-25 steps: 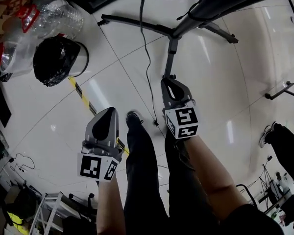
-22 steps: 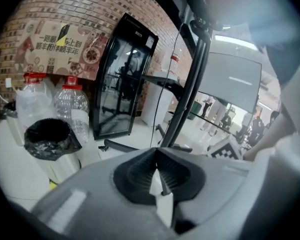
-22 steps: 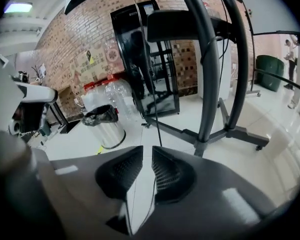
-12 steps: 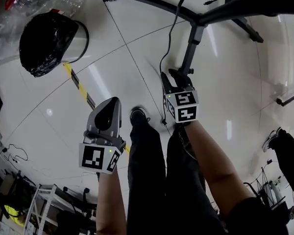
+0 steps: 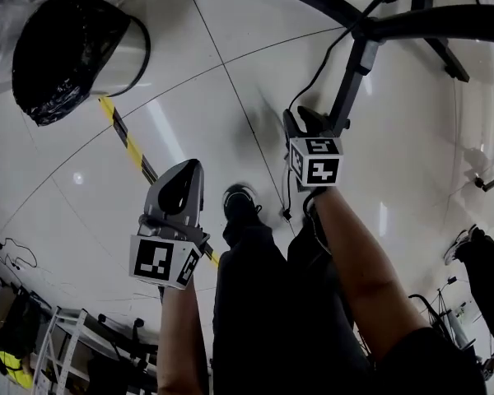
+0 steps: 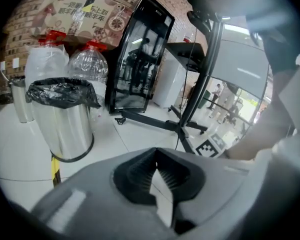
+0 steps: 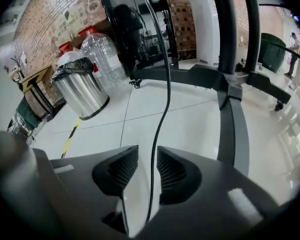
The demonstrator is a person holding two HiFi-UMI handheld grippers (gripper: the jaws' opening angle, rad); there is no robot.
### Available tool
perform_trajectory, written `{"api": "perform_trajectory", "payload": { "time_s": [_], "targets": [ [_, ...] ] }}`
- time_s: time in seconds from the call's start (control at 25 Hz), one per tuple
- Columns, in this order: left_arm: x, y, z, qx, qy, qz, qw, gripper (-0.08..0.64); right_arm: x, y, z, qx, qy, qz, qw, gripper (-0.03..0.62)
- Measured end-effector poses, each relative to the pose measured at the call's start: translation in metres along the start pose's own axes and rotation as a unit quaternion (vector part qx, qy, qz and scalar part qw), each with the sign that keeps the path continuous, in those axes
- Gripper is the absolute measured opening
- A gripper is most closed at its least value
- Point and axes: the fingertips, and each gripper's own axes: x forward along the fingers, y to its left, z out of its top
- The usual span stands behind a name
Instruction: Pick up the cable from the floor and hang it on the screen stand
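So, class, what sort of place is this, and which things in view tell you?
Probably an indoor office or workshop space: glossy tiled floor, brick wall, a screen stand on casters, and a steel bin with a black liner.

Grey L gripper (image 5: 191,171) sits on bare L forearm (image 5: 177,336), pointing fwd & somewhat down. Its jaws meet tip to tip, nothing betw. them. Dark-grey R gripper (image 5: 303,120) is further fwd on bare R forearm (image 5: 358,262), tilted steeply down. Its jaws have just been opening and now stand apart, w/ thin black cable (image 7: 158,134) in the gap, not pinched.
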Motion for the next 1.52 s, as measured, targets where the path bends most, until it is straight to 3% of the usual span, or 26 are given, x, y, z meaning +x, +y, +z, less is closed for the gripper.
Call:
{"api": "perform_trajectory", "payload": {
  "time_s": [0.4,0.56,0.76,1.12,1.52],
  "targets": [
    [0.008,0.006,-0.014,-0.015,0.001,-0.008,0.9999,0.003,0.040,-0.010,-0.029,-0.024,0.042,-0.015,0.999,0.116],
    [0.011,0.008,-0.013,-0.017,-0.003,-0.008,0.9998,0.003,0.042,-0.012,-0.030,-0.039,0.051,-0.022,0.998,0.037],
    [0.009,0.002,-0.007,-0.018,-0.004,-0.009,0.9998,0.003,0.033,-0.003,-0.021,-0.022,0.050,0.006,0.999,0.026],
    [-0.018,-0.032,0.024,-0.029,-0.014,-0.006,0.9995,0.003,-0.032,0.023,0.015,-0.021,0.026,0.051,0.998,0.024],
    [-0.065,-0.082,0.091,-0.026,-0.032,-0.007,0.9991,0.003,-0.138,0.051,0.058,-0.010,-0.009,0.081,0.997,0.023]
  ]
}}
